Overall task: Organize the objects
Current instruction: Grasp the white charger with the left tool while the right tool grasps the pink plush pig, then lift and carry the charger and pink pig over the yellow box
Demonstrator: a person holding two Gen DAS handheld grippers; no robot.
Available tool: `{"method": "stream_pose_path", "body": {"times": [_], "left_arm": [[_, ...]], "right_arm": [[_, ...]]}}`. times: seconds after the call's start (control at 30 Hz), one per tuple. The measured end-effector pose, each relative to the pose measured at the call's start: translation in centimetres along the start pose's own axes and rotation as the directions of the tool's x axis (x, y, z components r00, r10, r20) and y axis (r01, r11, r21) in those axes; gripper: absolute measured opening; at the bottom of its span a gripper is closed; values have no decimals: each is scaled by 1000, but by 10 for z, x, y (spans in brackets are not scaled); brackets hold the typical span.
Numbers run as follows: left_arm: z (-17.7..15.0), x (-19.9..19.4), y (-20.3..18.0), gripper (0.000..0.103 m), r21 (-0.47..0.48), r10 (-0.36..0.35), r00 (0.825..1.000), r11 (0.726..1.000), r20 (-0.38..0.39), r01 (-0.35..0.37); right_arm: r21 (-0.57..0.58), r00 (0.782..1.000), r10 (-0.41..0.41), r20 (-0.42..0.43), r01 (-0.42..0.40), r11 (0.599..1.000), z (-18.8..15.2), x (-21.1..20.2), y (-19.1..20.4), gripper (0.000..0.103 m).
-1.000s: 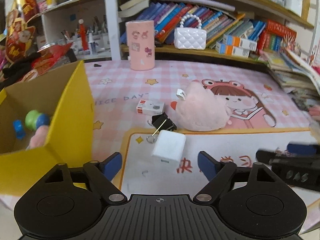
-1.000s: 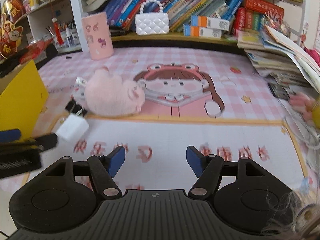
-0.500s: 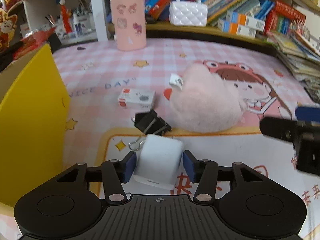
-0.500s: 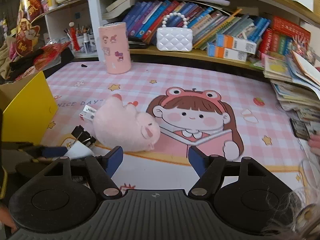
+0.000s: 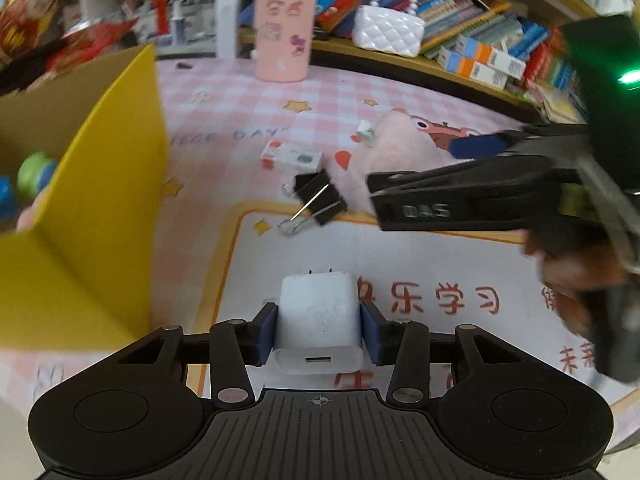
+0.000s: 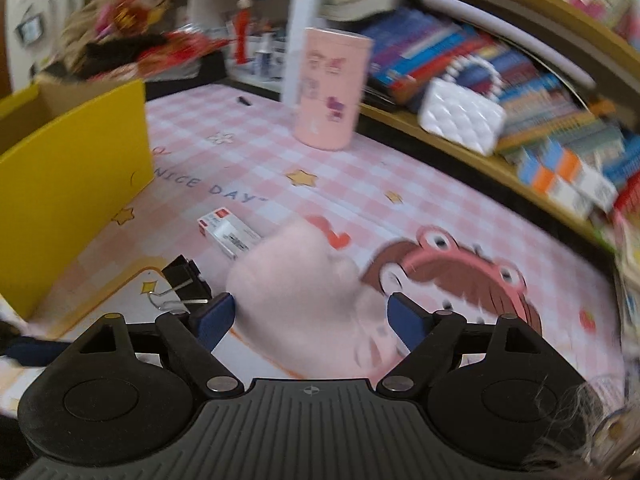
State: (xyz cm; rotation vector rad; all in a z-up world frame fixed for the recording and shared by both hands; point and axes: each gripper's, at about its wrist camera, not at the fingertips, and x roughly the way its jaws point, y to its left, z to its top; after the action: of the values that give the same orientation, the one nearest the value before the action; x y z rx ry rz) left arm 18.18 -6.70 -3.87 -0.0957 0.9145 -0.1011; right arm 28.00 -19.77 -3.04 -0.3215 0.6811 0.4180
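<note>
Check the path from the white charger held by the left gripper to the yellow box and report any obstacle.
Nothing visible blocks it. The white plastic charger block sits between the left gripper fingers, and bare mat separates it from the open yellow cardboard box on its left.

"NICE DAY" on the pink checked mat (image 6: 256, 168); "DAS" on right gripper (image 5: 472, 196).

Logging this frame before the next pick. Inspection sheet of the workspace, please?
Surface: pink checked desk mat with cartoon print.
Job's things: white charger between the left fingers; pink plush toy between the right fingers; black binder clip and small white box loose on the mat; yellow box holding small toys.
Clutter: pink cylinder, white quilted purse.
Grippers: left gripper has just closed on the charger; right gripper has been opening, straddling the plush, pads not pressing.
Cables: nothing seen.
Surroundings: crowded bookshelves behind.
</note>
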Motion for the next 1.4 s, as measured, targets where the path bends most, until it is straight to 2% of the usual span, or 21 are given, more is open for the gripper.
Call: {"method": "stream_pose_path", "body": {"times": [0.07,0.17,0.23,0.33,0.5,0.6,0.8,1.03,1.2,1.3,1.4], "left_arm": [[-3,-3,5,42,-21,3,1000,1000,2,-3],[-6,-6,11,42,-65,-5,1000,998,-1,5],[-5,-7,15,42,-96,-28,1000,995,0,28],[-3,-8,19,42,-133,-68,998,989,10,69],[0,-17,17,42,-91,-123,991,988,47,127],[0,-26,20,42,-87,-165,984,982,68,170],[-11,-48,33,42,-101,-240,967,964,81,248],[-33,-69,56,42,-83,-280,956,954,85,287],[-58,-91,86,42,-107,-250,963,960,100,260],[-78,-108,109,42,-132,-210,971,966,111,224],[-100,-120,135,42,-182,-171,981,966,90,185]], "right_arm": [[-81,1000,-8,2,8,997,1,13,9,82],[-204,998,-67,4,67,977,-4,26,22,80],[-214,997,-71,16,73,974,-6,26,22,71],[-155,997,-75,17,76,985,-6,13,17,66],[56,994,-97,46,94,994,-13,-29,8,65],[173,989,-137,50,127,977,-23,-62,7,65],[366,984,-179,-8,169,915,-43,-114,16,65],[446,983,-183,-24,174,878,-57,-151,60,66],[421,984,-166,-64,177,890,-65,-157,101,66],[399,989,-129,-75,148,905,-67,-159,129,66],[364,993,-81,-83,105,925,-69,-160,160,66]]}}
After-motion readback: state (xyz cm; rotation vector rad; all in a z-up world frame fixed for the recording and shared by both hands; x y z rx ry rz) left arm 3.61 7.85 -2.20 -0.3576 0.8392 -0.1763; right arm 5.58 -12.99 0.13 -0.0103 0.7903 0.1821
